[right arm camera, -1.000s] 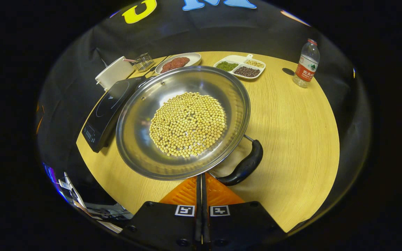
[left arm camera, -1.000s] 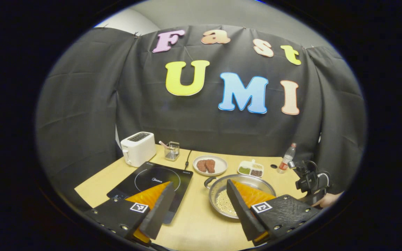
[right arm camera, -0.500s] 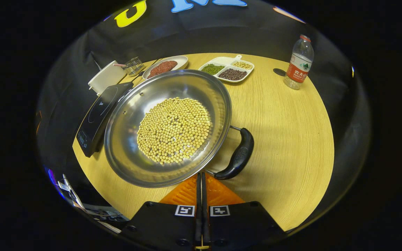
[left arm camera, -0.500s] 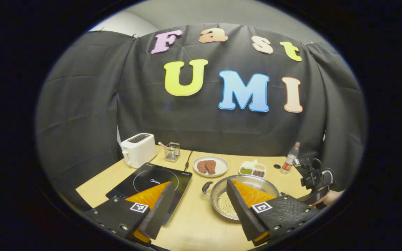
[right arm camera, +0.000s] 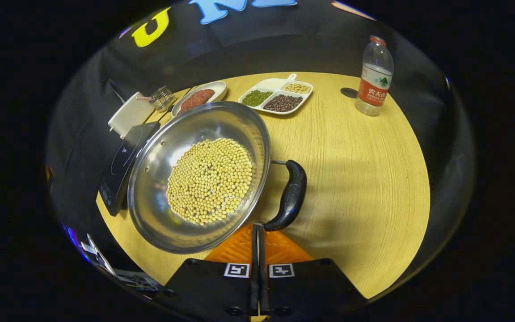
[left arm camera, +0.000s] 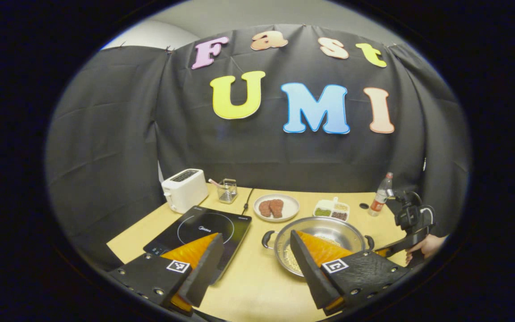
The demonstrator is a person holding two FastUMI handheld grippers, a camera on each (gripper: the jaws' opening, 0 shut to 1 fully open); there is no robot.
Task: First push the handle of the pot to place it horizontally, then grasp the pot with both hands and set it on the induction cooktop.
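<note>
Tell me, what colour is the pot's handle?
Black. The handle on the shiny silver pot shows best in the right gripper view.

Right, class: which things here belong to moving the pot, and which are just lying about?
Part of the job: pot, pot handle, induction cooktop, right hand-held gripper, left hand-held gripper.

Lying about: toaster, meat plate, divided bean dish, water bottle.

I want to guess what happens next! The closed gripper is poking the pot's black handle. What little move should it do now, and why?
Probably one more small nudge. The right gripper, jaws closed, sits at the near end of the handle, and the pot of beans looks not quite level across yet. The left gripper hangs open, the induction cooktop beside it.
</note>
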